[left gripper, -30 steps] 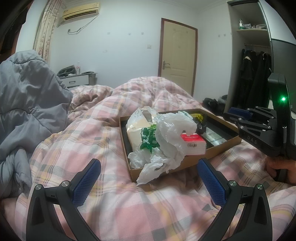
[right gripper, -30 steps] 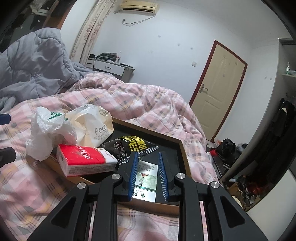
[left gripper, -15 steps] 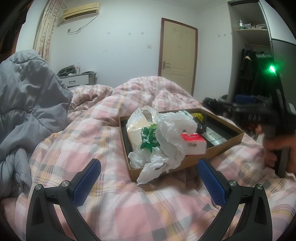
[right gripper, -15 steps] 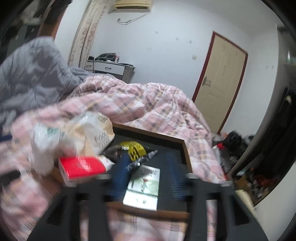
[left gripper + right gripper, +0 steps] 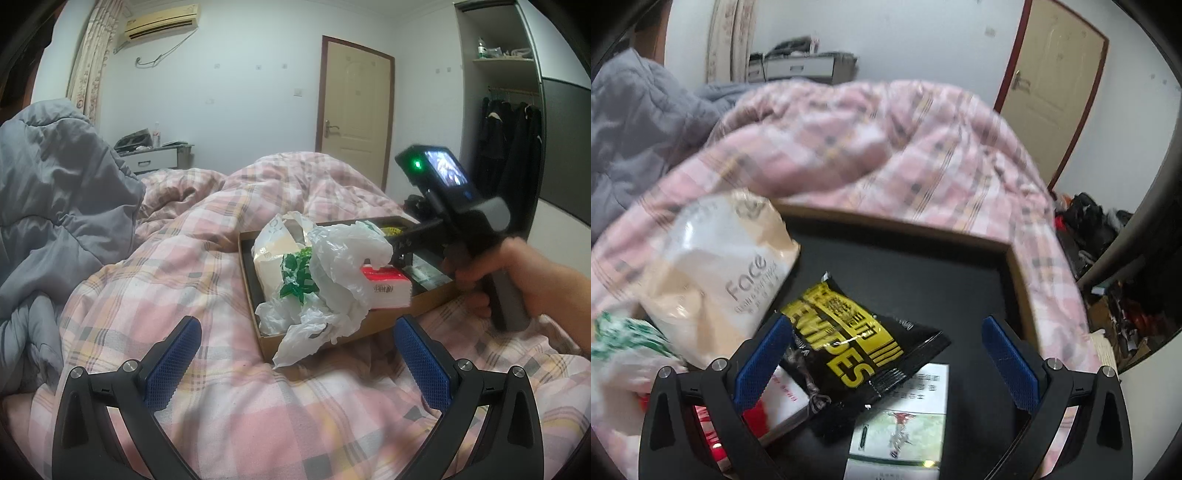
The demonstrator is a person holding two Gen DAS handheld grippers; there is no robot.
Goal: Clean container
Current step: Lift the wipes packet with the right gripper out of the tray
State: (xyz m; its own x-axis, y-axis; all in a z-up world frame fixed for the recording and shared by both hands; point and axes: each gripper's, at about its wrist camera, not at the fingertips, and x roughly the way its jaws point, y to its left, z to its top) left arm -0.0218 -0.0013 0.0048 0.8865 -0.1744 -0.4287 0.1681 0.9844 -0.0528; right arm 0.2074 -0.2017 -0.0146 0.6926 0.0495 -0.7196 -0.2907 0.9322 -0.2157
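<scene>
Right wrist view: right gripper [image 5: 886, 365] fingers spread wide astride wipes packet [image 5: 857, 354] in box [image 5: 1019, 280] | step: emptying | next: close on packet | left gripper [image 5: 295, 365] fingers spread, empty, over bed [image 5: 147, 295].

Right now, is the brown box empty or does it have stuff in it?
It has stuff in it. The box holds a black and yellow wipes packet, a beige face-tissue pack, a red tissue pack and a crumpled plastic bag.
</scene>
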